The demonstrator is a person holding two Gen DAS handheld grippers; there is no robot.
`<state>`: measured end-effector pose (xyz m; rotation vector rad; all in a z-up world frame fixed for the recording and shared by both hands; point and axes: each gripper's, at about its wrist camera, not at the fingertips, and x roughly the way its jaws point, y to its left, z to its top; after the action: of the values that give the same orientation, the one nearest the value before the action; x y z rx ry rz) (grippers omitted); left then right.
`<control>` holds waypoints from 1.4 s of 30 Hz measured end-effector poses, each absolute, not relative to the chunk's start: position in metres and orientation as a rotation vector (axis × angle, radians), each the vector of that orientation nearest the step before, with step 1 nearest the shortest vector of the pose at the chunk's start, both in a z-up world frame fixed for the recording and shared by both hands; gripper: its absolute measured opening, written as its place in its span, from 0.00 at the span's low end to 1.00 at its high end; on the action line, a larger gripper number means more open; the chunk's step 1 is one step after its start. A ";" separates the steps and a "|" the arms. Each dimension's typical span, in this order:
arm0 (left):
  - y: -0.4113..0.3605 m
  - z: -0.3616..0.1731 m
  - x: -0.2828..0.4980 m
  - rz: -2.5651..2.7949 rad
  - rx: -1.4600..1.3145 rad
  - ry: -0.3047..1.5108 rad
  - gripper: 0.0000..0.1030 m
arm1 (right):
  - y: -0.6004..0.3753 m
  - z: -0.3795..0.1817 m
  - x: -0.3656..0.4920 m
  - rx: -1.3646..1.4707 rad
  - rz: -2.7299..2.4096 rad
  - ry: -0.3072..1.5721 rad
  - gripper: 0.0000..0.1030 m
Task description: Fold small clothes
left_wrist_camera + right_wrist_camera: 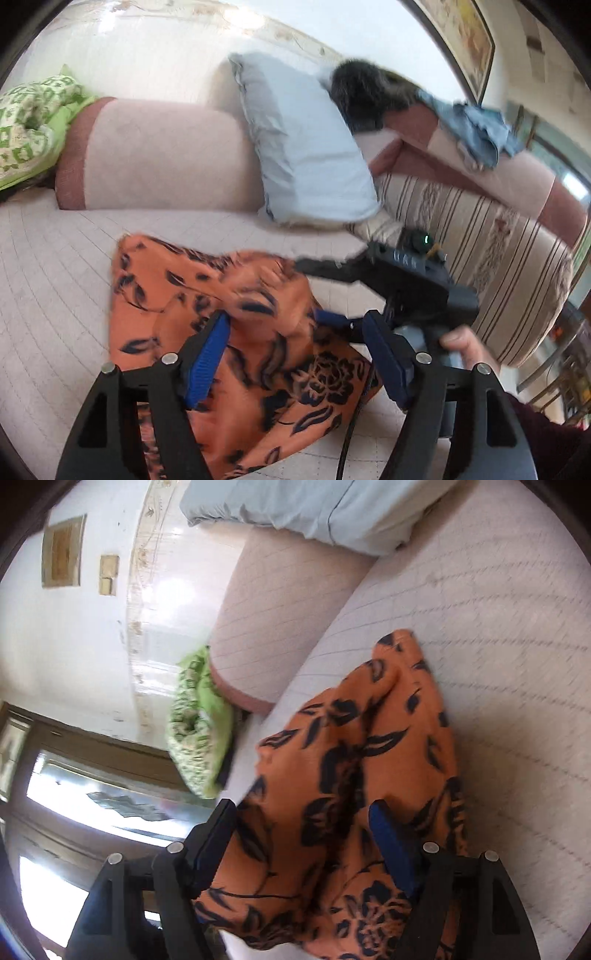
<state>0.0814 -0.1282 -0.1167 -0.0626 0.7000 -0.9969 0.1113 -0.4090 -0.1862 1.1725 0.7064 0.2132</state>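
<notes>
An orange garment (236,295) printed with dark flowers lies rumpled on the pale quilted sofa seat (55,295). My left gripper (295,332) hovers over its near part, jaws wide apart, and the blue pads (208,358) do not press on the cloth. In the left wrist view the right gripper (319,293) reaches in from the right over the garment's right edge, held by a hand (465,343). In the right wrist view the garment (354,760) runs between the spread fingers of my right gripper (303,830); the cloth hangs loose, not pinched.
A light-blue pillow (306,147) leans on the sofa back beside a pink bolster (155,158). At the far left sits a green patterned cushion (29,122). A denim garment (476,129) and a dark furry thing (365,92) rest on the backrest. At right is a striped cushion (480,240).
</notes>
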 end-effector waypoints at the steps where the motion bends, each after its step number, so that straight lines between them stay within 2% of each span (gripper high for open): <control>1: -0.123 -0.118 0.086 -0.958 -0.050 0.705 0.75 | -0.408 -0.185 0.112 1.168 0.208 0.709 0.75; 7: -0.092 -0.143 0.109 -0.873 -0.114 0.838 0.75 | -0.407 -0.192 0.122 1.207 0.164 0.725 0.75; 14: -0.129 -0.182 0.071 -0.875 0.213 0.912 0.75 | -0.406 -0.204 0.150 1.231 0.168 0.764 0.75; 15: -0.134 -0.185 0.061 -0.873 0.281 0.878 0.75 | -0.403 -0.201 0.155 1.194 0.182 0.772 0.72; 17: -0.137 -0.184 0.051 -0.897 0.345 0.844 0.75 | -0.397 -0.191 0.162 1.061 0.168 0.804 0.45; 18: -0.135 -0.183 0.050 -0.915 0.335 0.847 0.75 | -0.393 -0.186 0.165 1.004 0.152 0.825 0.27; 20: -0.128 -0.179 0.053 -0.939 0.282 0.863 0.75 | -0.388 -0.172 0.166 0.926 0.121 0.830 0.21; 22: -0.119 -0.171 0.062 -0.960 0.190 0.875 0.75 | -0.382 -0.149 0.163 0.852 0.129 0.760 0.19; 26: -0.118 -0.168 0.072 -0.970 0.078 0.913 0.75 | -0.372 -0.117 0.153 0.627 0.086 0.646 0.19; 28: -0.122 -0.178 0.071 -0.958 0.116 0.935 0.75 | -0.377 -0.133 0.161 0.542 0.002 0.713 0.19; 29: -0.123 -0.180 0.070 -0.955 0.145 0.939 0.75 | -0.385 -0.156 0.169 0.532 -0.072 0.809 0.19; 30: -0.125 -0.180 0.067 -0.949 0.165 0.930 0.75 | -0.394 -0.173 0.170 0.569 -0.105 0.866 0.24; 32: -0.126 -0.176 0.062 -0.954 0.197 0.913 0.75 | -0.412 -0.184 0.163 0.716 -0.099 0.862 0.35; 33: -0.124 -0.174 0.063 -0.957 0.183 0.918 0.75 | -0.416 -0.179 0.161 0.740 -0.116 0.864 0.46; 35: -0.118 -0.173 0.069 -0.955 0.132 0.936 0.75 | -0.417 -0.162 0.151 0.717 -0.163 0.841 0.55; 38: -0.102 -0.163 0.078 -0.932 0.056 0.946 0.75 | -0.416 -0.137 0.136 0.695 -0.157 0.779 0.55; 42: -0.081 -0.146 0.090 -0.872 0.044 0.871 0.75 | -0.391 -0.096 0.121 0.680 0.059 0.705 0.54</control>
<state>0.0904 -0.0811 -0.1463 0.0441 0.8712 -0.8724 0.1213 -0.3908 -0.0959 0.6804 0.7048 0.0591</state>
